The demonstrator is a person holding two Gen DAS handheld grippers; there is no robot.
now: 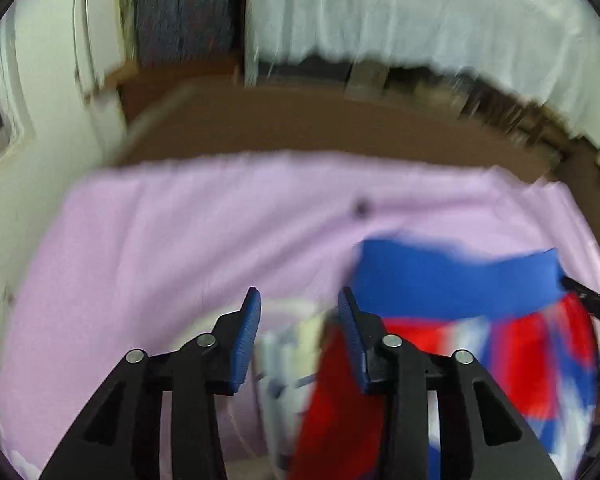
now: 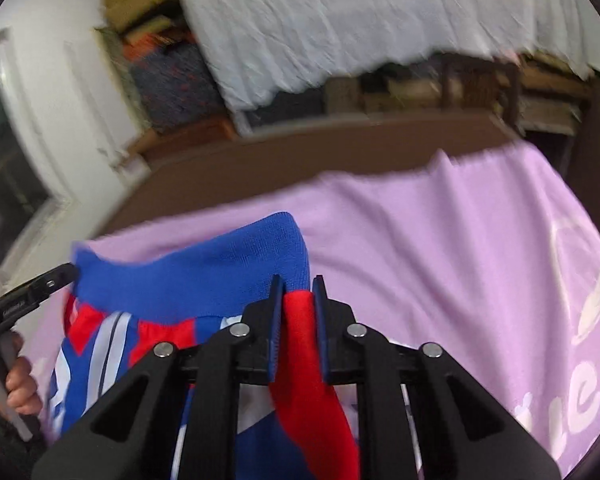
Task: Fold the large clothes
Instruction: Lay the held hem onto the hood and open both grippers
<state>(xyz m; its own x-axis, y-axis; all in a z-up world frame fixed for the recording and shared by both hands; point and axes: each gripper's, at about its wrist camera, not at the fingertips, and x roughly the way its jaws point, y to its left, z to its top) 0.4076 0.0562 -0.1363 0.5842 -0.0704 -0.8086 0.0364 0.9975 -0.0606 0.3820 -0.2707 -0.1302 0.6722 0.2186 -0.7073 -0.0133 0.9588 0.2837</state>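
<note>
A red, blue and white garment (image 1: 452, 280) with a wide blue ribbed band lies bunched on a lilac cloth (image 1: 160, 240). My left gripper (image 1: 299, 300) stands over its left part; pale and red fabric fills the gap between the blue pads, and they look closed on it. In the right wrist view the right gripper (image 2: 297, 284) is shut on a red fold of the garment (image 2: 204, 272), just below the blue band. The left gripper's black finger (image 2: 56, 276) meets the band's left corner there. The right gripper's tip (image 1: 580, 288) shows at the band's right end.
The lilac cloth (image 2: 440, 240), with white lettering at its right, covers a brown table (image 2: 260, 168). A white draped sheet (image 2: 340, 20) hangs behind, with clutter beneath it. A white wall and door frame (image 1: 40, 120) stand at the left. A hand (image 2: 20, 384) holds the left gripper.
</note>
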